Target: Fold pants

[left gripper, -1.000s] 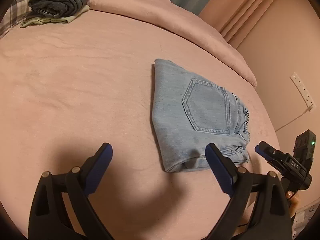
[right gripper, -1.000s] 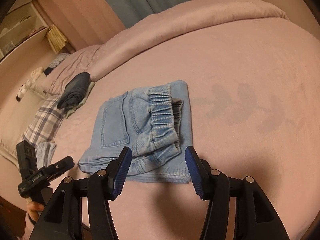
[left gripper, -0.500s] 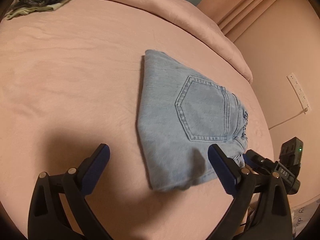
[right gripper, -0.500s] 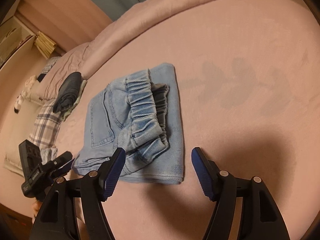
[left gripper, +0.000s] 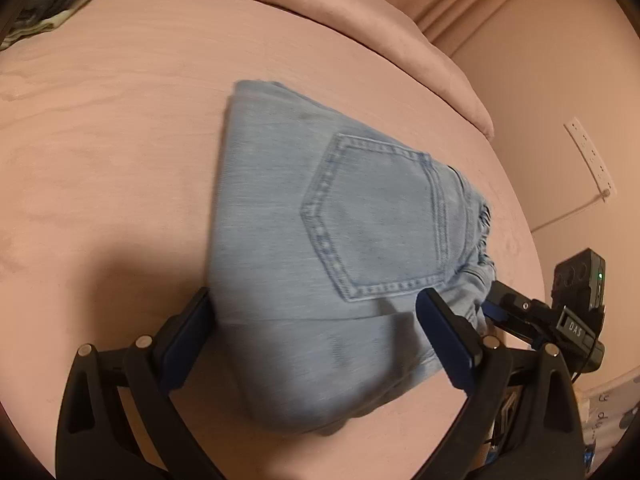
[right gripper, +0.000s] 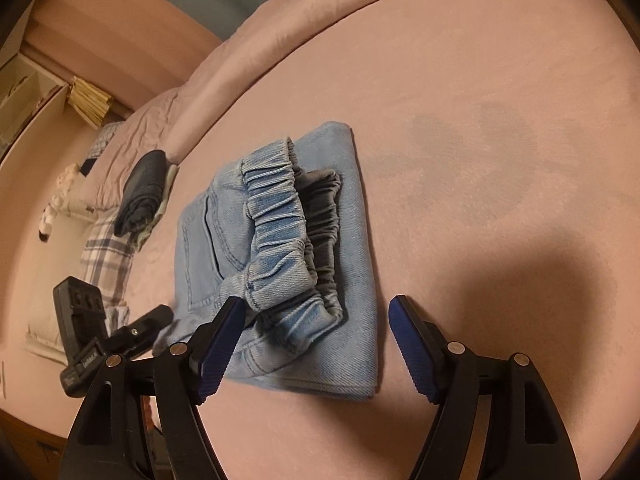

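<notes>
Light blue denim pants (left gripper: 344, 240) lie folded into a compact rectangle on the pink bed, back pocket up. In the right wrist view the pants (right gripper: 280, 248) show their elastic waistband on top. My left gripper (left gripper: 316, 340) is open, its jaws straddling the near end of the folded pants. My right gripper (right gripper: 316, 344) is open, its jaws spread around the near waistband corner. Each gripper appears in the other's view: the right one (left gripper: 532, 320) beside the waistband, the left one (right gripper: 120, 336) at the pants' left.
A folded dark garment (right gripper: 144, 188) lies on the bed near a plaid pillow (right gripper: 108, 264). The rolled pink duvet (left gripper: 320, 16) runs along the far side. A wall socket strip (left gripper: 592, 160) with a cable is on the right wall.
Both grippers have moved in close to the folded pants, which now sit between their open jaws. The pants have kept their folded shape.
</notes>
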Available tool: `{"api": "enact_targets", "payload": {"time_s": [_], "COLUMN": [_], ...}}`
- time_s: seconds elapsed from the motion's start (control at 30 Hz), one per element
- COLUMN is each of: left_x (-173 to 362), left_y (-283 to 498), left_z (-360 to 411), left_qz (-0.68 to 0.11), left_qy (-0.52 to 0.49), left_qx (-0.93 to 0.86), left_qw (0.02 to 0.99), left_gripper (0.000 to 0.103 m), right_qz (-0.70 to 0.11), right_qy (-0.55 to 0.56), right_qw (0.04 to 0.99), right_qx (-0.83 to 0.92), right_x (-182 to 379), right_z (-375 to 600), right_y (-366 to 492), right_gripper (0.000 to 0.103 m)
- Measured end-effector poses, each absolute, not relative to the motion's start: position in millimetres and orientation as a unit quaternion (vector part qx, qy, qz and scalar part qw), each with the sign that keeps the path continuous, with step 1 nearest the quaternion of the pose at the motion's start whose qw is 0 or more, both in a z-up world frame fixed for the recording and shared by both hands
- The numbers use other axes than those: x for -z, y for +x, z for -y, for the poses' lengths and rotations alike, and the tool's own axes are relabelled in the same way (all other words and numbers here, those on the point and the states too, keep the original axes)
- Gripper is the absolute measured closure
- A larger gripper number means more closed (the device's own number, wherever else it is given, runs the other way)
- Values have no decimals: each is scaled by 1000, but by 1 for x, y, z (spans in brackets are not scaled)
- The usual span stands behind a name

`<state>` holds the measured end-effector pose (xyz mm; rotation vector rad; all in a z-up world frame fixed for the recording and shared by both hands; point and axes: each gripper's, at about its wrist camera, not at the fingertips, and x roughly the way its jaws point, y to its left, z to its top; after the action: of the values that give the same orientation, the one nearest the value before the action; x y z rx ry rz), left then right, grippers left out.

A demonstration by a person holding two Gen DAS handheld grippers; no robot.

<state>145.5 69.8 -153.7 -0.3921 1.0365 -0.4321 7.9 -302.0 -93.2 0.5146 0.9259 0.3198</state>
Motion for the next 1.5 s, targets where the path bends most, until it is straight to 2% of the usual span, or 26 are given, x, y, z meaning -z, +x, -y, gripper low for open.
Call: {"api": "enact_targets", "payload": {"time_s": [0.33, 0.43, 0.63, 1.17, 1.33, 1.5], "left_x": [157, 158, 158, 159, 158, 157], "left_y": [148, 150, 154, 170, 169, 167], "left_z": [-72, -69, -69, -45, -49, -47], "left_qz": [-491, -493, -493, -482, -481, -479], "left_qy": [-191, -189, -183, -171, -172, -171], "left_qx": [210, 208, 208, 210, 201, 187], "left_qw": [824, 824, 825, 833, 835, 841], "left_gripper": [2, 2, 2, 2, 8, 22], "right_qz": [-452, -458, -463, -453, -449, -443], "right_qy": [322, 308, 279, 228, 202, 187], "right_qw": [809, 812, 821, 845, 854, 863], "right_qx": [-195, -189, -185, -172, -169, -157], "right_x": [101, 102, 99, 97, 94, 91], "right_z": [317, 311, 294, 282, 274, 268], "right_y": [12, 19, 37, 59, 55, 52], "right_gripper": [28, 28, 19, 14, 14, 20]}}
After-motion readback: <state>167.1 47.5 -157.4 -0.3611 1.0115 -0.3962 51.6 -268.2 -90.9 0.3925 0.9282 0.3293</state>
